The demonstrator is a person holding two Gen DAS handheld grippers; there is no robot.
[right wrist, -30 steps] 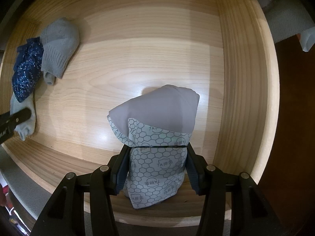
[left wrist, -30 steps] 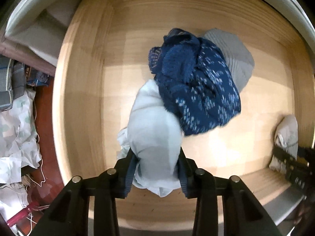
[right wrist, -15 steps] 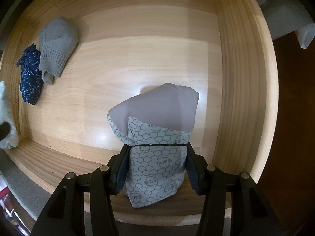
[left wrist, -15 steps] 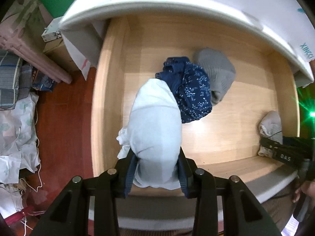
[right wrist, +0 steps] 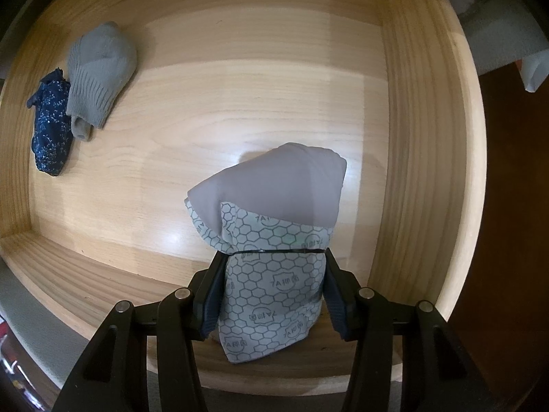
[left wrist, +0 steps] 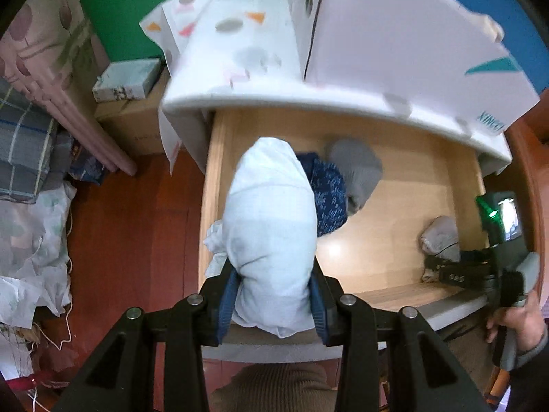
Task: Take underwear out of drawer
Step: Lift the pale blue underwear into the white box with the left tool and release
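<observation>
The left gripper (left wrist: pixel 272 295) clamps a pale blue bundle of underwear (left wrist: pixel 271 226) above the open wooden drawer (left wrist: pixel 405 206). Below lie a navy patterned piece (left wrist: pixel 327 195) and a grey one (left wrist: pixel 357 168) (touching each other). At right, the right gripper (left wrist: pixel 446 269) pinches grey cloth (left wrist: pixel 441 237).

- The drawer (left wrist: pixel 405 189) stands pulled out from under a cabinet top (left wrist: pixel 308 79), with boxes (left wrist: pixel 394 34) on that top.
- In the right wrist view, two rolled garments lie side by side in the drawer's far left corner: a patterned roll (right wrist: pixel 51 130) on the left, touching a ribbed roll (right wrist: pixel 97 72) on its right.
- A folded bundle (right wrist: pixel 274 223) sits near the drawer's right wall (right wrist: pixel 422 137), well apart from those two.
- In the left wrist view, another bundle (left wrist: pixel 271 233) is over the drawer's left wall.
- Left of the drawer, on the floor (left wrist: pixel 137 240), lies loose bedding (left wrist: pixel 31 233).
</observation>
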